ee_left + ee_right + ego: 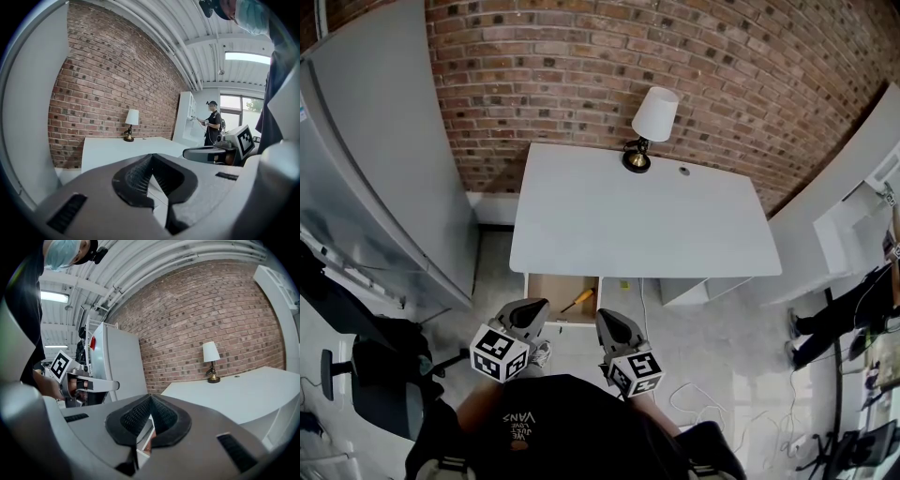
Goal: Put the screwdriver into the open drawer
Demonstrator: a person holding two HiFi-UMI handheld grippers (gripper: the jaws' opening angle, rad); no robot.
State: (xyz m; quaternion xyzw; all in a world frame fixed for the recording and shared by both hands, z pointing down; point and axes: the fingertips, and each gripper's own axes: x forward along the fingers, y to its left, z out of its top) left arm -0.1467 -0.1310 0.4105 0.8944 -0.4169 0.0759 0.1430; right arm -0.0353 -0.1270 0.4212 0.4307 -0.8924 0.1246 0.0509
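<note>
The screwdriver (578, 300) lies slanted inside the open drawer (546, 292) under the white desk (637, 216), near the drawer's right side, so I think the job is done. From up here it looks tiny, with a yellow handle and a thin metal end that is hard to see. The left gripper (536, 309) and the right gripper (607, 319) are both closed with nothing in them, and sit close to the person and near the drawer's front, likely because nothing needs carrying.
</note>
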